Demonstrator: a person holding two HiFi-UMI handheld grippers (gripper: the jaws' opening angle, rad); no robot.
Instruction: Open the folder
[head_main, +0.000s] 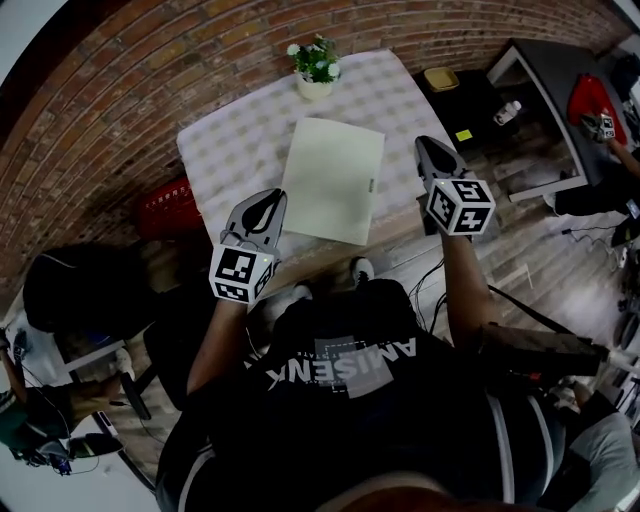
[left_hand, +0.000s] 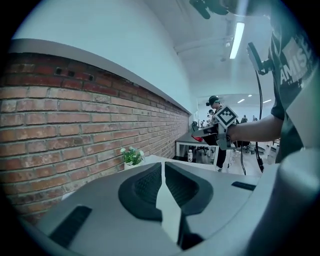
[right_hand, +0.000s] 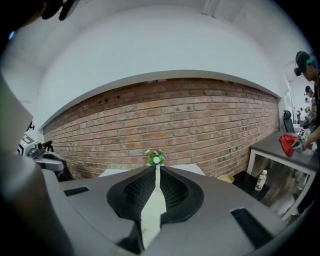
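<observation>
A pale green folder (head_main: 333, 180) lies closed and flat in the middle of the table (head_main: 230, 140), which has a checked cloth. My left gripper (head_main: 270, 195) hovers at the table's near edge, just left of the folder's near left corner. In the left gripper view its jaws (left_hand: 163, 164) meet at the tips with nothing between them. My right gripper (head_main: 425, 142) is off the folder's right edge, near the table's right side. Its jaws (right_hand: 157, 168) are also shut and empty, and point toward the plant (right_hand: 156, 158).
A small potted plant (head_main: 316, 66) stands at the table's far edge against the brick wall. A red crate (head_main: 165, 205) sits on the floor to the left, with a black chair (head_main: 70, 285) nearer. To the right are a yellow container (head_main: 441, 78), a bottle (head_main: 507, 112) and a white desk (head_main: 560, 90).
</observation>
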